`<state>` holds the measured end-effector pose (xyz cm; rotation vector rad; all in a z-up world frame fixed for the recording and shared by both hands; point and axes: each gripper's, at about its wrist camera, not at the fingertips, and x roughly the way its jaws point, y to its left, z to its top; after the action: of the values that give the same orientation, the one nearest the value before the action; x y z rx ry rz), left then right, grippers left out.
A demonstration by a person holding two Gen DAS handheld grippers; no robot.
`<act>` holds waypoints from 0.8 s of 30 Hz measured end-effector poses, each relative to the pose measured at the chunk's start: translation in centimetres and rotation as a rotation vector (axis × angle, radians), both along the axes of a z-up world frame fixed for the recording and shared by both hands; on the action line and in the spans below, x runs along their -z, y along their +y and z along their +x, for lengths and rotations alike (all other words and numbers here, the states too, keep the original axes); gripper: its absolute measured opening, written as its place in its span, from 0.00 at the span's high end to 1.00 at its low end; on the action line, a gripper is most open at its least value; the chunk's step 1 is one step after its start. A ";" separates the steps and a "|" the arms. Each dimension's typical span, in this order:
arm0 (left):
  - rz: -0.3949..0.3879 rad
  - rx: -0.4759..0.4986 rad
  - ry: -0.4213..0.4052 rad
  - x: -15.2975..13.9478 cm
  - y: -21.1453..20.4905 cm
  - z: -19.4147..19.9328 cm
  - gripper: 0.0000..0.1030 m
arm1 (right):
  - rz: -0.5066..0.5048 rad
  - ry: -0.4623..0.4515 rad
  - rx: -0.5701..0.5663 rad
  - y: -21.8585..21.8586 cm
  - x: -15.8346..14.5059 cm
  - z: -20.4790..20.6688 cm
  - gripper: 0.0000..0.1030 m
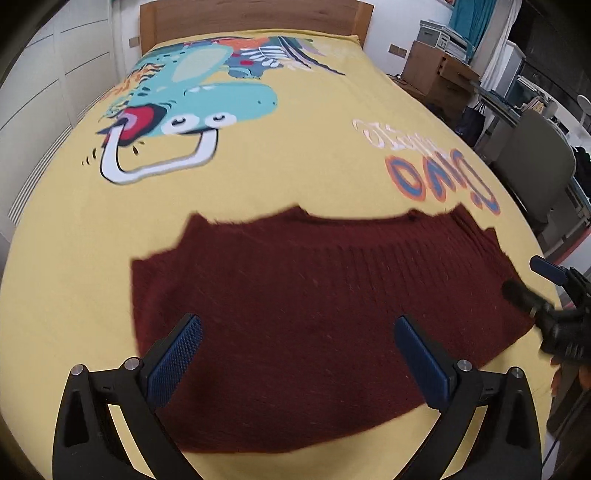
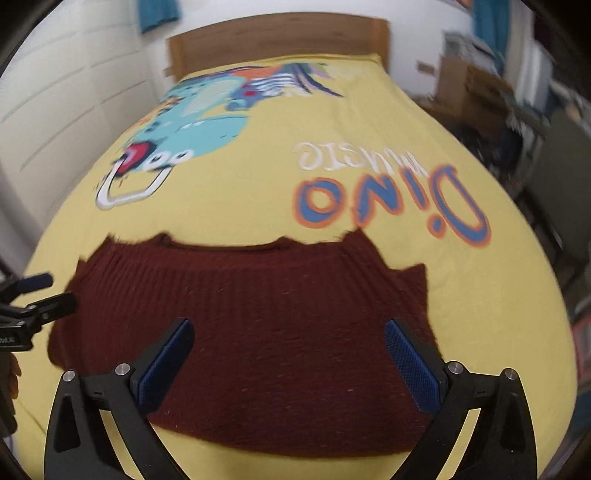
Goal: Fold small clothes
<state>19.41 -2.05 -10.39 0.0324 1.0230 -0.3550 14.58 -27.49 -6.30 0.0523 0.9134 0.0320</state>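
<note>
On the yellow bedspread (image 1: 332, 155), near its foot end, a dark red knitted sweater (image 1: 314, 295) lay spread flat, its neckline towards the wooden headboard (image 1: 251, 14) and its hem nearest the cameras. Ribbing ran across its upper half, and a sleeve looked tucked at the right edge, though blur made that hard to confirm.

Above the sweater, the left gripper (image 1: 295, 354) hung with its blue-padded jaws wide apart and nothing between them but the knit below. The right gripper (image 2: 288, 358) was likewise spread fully, holding nothing; the cloth did not appear pinched by either.

Beyond the garment, a cartoon dinosaur (image 1: 192, 99) and the lettering "Dino Music" (image 2: 388, 195) were printed on the cover. A desk and shelves (image 1: 443, 55) stood to the right of the bed.

Judged from this, the sweater looked partly folded or still to be folded. The risks: thick, fuzzy knit could slip from a shallow pinch; a jaw reaching too deep could catch the bedspread as well and drag it; and uneven lifting by the two hands could skew the fold or undo the tucked sleeve.
</note>
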 end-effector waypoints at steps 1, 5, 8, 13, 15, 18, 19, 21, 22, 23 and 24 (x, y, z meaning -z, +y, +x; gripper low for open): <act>0.002 -0.001 0.001 0.7 -0.5 -0.3 0.01 | -0.015 0.001 -0.017 0.7 0.4 -0.1 0.01; 0.073 0.026 0.013 4.0 -2.0 -1.3 0.01 | -0.050 0.029 -0.050 3.1 3.2 -1.0 0.01; 0.105 0.006 0.069 6.9 -1.4 -1.5 0.01 | -0.054 0.079 -0.056 4.1 6.1 -1.5 0.01; 0.104 -0.023 0.072 8.2 1.8 -1.8 0.01 | -0.061 0.123 -0.023 2.4 9.3 -2.3 0.01; 0.095 -0.028 0.081 8.3 2.9 -1.7 0.01 | -0.048 0.123 -0.001 1.0 9.4 -2.5 0.01; 0.094 -0.036 0.069 8.3 3.7 -1.9 0.01 | -0.025 0.131 0.036 -1.4 9.6 -2.7 0.01; 0.082 -0.036 0.068 8.5 4.0 -1.9 0.01 | -0.004 0.127 0.051 -2.2 9.8 -2.9 0.01; 0.074 -0.026 0.061 9.1 4.1 -2.1 0.01 | 0.041 0.124 0.049 -3.1 10.2 -3.2 0.01; 0.080 -0.020 0.045 9.4 4.0 -2.3 0.01 | 0.056 0.117 0.037 -3.4 10.7 -3.4 0.01; 0.081 -0.023 0.029 9.4 3.9 -2.6 0.01 | 0.057 0.107 0.029 -3.4 11.0 -3.5 0.01; 0.082 -0.028 0.023 9.4 3.9 -2.6 0.01 | 0.056 0.088 0.022 -3.3 11.3 -3.7 0.01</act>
<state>16.78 1.83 -19.78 0.0877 1.0589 -0.2883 10.87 -30.78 -17.56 0.1163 0.9998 0.0353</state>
